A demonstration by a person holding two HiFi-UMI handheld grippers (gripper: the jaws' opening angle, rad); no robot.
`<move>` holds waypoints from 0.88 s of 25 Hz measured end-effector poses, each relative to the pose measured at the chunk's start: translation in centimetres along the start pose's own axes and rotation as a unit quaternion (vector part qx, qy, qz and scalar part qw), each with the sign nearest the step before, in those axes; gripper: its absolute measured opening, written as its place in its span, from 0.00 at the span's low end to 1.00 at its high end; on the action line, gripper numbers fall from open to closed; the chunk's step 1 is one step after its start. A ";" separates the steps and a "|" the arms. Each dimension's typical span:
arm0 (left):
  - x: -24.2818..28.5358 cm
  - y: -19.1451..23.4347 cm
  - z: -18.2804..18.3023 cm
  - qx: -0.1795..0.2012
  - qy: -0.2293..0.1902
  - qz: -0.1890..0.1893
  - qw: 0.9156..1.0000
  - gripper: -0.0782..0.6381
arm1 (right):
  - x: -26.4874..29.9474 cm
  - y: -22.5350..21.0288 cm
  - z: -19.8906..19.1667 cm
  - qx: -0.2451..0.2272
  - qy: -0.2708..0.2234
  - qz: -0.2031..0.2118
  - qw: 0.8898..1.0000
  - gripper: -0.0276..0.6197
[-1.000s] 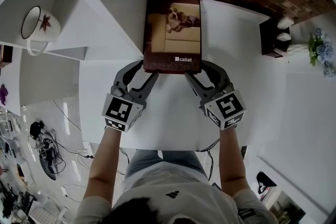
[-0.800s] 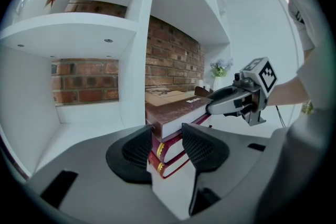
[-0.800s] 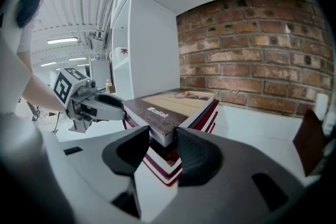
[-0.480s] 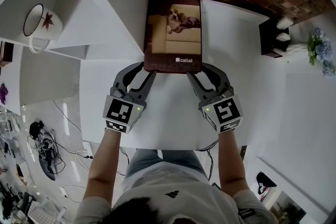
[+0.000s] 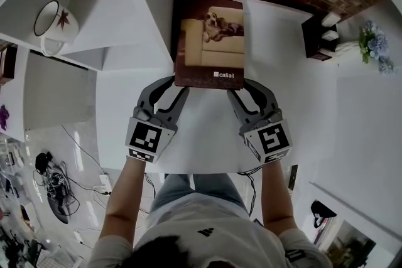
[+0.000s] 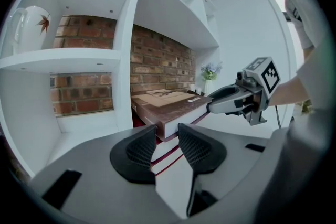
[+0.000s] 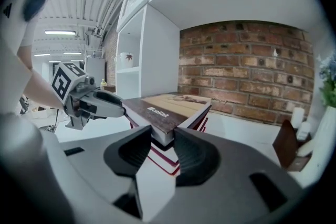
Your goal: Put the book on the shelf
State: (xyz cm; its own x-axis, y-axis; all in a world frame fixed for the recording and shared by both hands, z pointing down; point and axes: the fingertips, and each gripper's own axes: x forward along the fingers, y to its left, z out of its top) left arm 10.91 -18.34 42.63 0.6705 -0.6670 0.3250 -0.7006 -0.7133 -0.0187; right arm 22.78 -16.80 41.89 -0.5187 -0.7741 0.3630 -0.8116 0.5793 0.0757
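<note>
The left claw and right claw have just been closing and clench the near corners of the book, at the worktop's far middle. Grasp done; carrying it to the shelf at left remains.

Left gripper: jaws have just been closing; from wide around the book, its pads now press the near left corner.
Right gripper: jaws have just been closing; pads now clamp the near right corner.
Book: near end now raised off the table, slightly higher in the head view.
</note>
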 end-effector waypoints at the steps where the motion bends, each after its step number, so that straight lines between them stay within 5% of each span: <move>1: -0.3 -0.3 0.1 0.002 -0.002 -0.003 1.000 0.31 | -0.4 0.2 0.1 0.000 0.000 -0.005 1.000 0.26; 22: -12.1 -8.3 -0.6 0.032 -0.033 -0.062 0.997 0.31 | -12.0 11.1 -0.3 0.009 -0.012 -0.079 0.997 0.26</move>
State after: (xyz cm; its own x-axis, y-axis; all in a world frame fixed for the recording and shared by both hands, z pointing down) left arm 8.45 -4.22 39.46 0.7670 -0.5841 0.2655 -0.5956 -0.8021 -0.0437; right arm 20.09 -0.97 38.69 -0.3908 -0.8610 0.3256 -0.8878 0.4460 0.1138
